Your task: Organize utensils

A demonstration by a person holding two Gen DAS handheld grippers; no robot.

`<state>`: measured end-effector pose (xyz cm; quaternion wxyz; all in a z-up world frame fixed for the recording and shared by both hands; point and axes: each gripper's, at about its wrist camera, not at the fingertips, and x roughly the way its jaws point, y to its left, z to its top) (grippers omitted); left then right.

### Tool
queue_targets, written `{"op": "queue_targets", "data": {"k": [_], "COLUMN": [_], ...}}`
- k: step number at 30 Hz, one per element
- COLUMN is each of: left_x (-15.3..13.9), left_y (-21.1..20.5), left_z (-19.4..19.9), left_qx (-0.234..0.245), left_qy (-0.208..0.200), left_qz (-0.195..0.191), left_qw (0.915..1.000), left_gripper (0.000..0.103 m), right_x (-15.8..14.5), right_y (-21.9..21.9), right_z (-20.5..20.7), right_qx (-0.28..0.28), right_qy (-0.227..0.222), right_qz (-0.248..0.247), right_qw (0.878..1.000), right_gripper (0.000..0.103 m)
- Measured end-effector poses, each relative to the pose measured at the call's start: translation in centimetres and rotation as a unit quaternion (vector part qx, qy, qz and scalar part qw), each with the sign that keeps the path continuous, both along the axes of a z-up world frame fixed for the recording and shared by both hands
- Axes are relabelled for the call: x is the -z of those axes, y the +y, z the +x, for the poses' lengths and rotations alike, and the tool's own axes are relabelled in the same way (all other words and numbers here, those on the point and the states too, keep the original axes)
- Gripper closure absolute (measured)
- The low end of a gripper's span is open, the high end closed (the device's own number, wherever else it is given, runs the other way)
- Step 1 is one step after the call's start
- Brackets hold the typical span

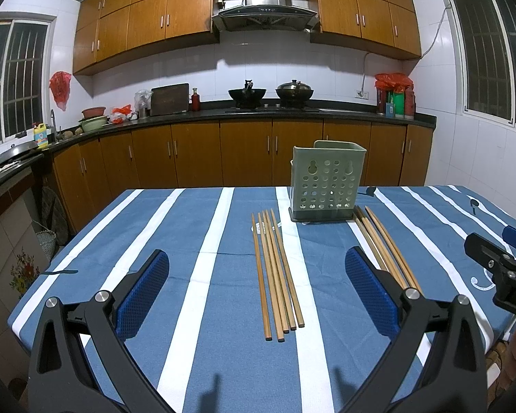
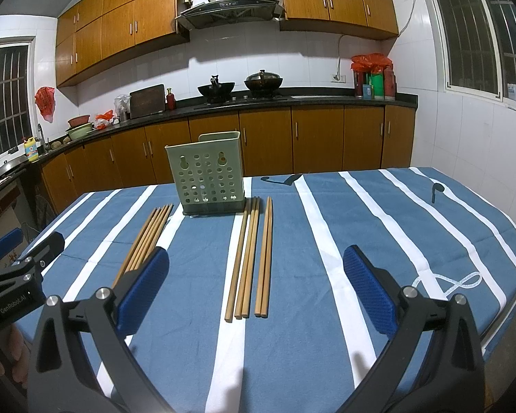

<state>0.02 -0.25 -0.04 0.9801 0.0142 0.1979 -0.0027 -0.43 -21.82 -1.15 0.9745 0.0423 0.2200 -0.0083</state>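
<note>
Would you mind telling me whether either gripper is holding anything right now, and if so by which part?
Nothing is held. The left gripper and right gripper are both open above the table, and all the chopsticks lie flat on the cloth.

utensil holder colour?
Pale green, with round holes in its wall; clearest in the right wrist view.

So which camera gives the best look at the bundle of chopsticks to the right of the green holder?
The right wrist view: the five wooden chopsticks right of the holder lie whole and centred between its open jaws. In the left wrist view that bundle sits off to the side, partly hidden behind the blue pad.
</note>
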Motion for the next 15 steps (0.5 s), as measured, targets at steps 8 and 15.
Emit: {"op": "queue_targets", "data": {"k": [8,15], "left_x": [0.01,0.01], "left_y": [-0.02,-0.06], "left_z": [-0.01,0.00], "left_qx": [0.000,0.000], "left_qy": [0.001,0.001], "left_qz": [0.000,0.000], "left_qw": [1.0000,1.0000], "left_gripper": [0.002,0.002], "right_x": [0.06,0.12], "right_y": [0.01,0.04], "right_z": [0.02,0.00], "right_qx": [0.000,0.000], "right_qy": [0.000,0.001], "right_qz": [0.001,0.001], "right_qw": [1.000,1.000], "right_gripper": [0.004,0.004]}}
